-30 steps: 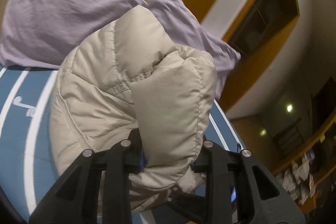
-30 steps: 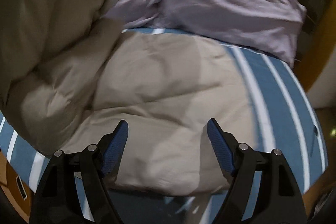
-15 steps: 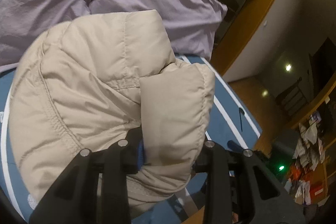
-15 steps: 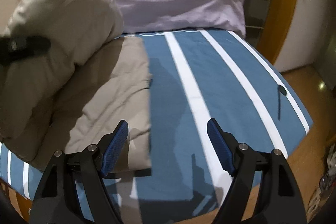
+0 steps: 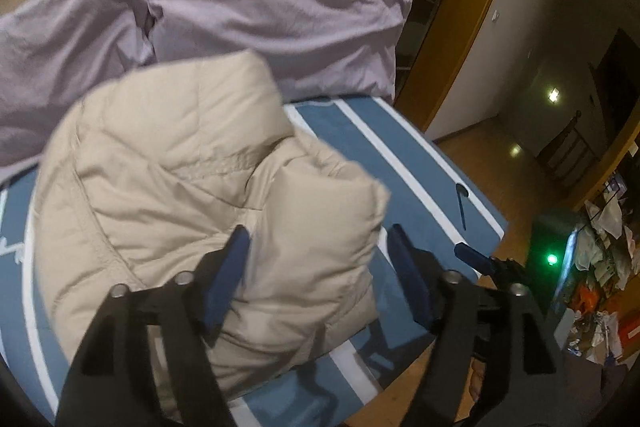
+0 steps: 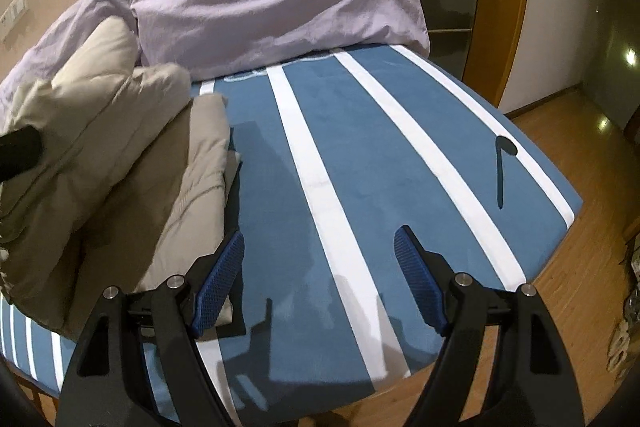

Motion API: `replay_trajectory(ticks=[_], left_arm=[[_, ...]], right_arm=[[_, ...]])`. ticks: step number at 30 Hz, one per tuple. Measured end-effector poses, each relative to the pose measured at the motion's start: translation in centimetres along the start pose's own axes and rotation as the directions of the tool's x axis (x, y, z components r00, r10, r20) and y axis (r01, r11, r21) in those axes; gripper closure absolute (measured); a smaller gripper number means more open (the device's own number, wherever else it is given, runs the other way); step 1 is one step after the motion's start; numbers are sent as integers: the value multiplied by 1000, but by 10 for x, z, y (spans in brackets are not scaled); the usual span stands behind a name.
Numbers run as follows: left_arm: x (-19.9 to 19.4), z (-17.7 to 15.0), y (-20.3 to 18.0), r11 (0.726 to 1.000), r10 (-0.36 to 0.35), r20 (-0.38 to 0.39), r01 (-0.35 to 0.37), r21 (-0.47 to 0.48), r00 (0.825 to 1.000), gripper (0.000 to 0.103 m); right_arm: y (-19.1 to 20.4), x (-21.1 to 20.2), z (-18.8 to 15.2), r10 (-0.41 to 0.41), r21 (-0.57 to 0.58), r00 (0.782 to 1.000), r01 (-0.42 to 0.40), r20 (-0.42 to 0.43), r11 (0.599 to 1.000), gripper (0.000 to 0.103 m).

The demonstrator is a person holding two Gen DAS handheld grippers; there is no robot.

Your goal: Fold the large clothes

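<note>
- Your left gripper point(image 5: 320, 251) has just been opening: its jaws now stand wide apart, and a puffy fold of the beige down jacket point(image 5: 180, 187) sits between them.
- The left blue pad point(image 5: 228, 279) lies against or just beside the fold; the right one stands clear of it, with blue cover showing in the gap. Whether the left pad actually presses the cloth you cannot tell, since the picture is blurred there.
- The jacket lies bunched on the blue bed cover with white stripes point(image 5: 400, 155), its upper fold reaching close to the two lilac pillows point(image 5: 280, 7) at the head of the bed.
- Your right gripper point(image 6: 320, 267) is also spread wide and holds nothing; only striped cover shows between its pads.
- Its left pad point(image 6: 220, 279) overlaps the lower edge of the jacket point(image 6: 120, 167) in the right wrist view, but contact cannot be made out.
- In that view the jacket is heaped on the left part of the bed, folded over itself, with the flat lower layer sticking out toward the middle stripe.
- A small dark thing point(image 6: 504, 163) lies on the cover near the far right edge, well apart from the jacket.
</note>
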State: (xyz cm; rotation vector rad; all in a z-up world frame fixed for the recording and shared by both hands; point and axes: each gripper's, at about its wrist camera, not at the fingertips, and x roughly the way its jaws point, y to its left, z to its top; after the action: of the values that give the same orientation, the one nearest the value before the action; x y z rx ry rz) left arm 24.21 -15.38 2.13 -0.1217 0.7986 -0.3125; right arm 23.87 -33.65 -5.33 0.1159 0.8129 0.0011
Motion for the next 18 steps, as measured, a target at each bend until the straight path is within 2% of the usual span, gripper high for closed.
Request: replay_trajectory(ticks=[4, 8, 18], left_arm=[[-25, 11, 7, 1000, 25, 42, -25, -3, 999, 23], [-40, 24, 26, 997, 69, 69, -67, -32, 995, 22], [-36, 32, 99, 964, 206, 30, -197, -177, 978, 22]], right_arm=[[4, -6, 10, 21, 0, 999, -21, 26, 1000, 24], [13, -11, 23, 47, -18, 998, -46, 52, 999, 24], [31, -21, 47, 83, -57, 993, -79, 81, 995, 24]])
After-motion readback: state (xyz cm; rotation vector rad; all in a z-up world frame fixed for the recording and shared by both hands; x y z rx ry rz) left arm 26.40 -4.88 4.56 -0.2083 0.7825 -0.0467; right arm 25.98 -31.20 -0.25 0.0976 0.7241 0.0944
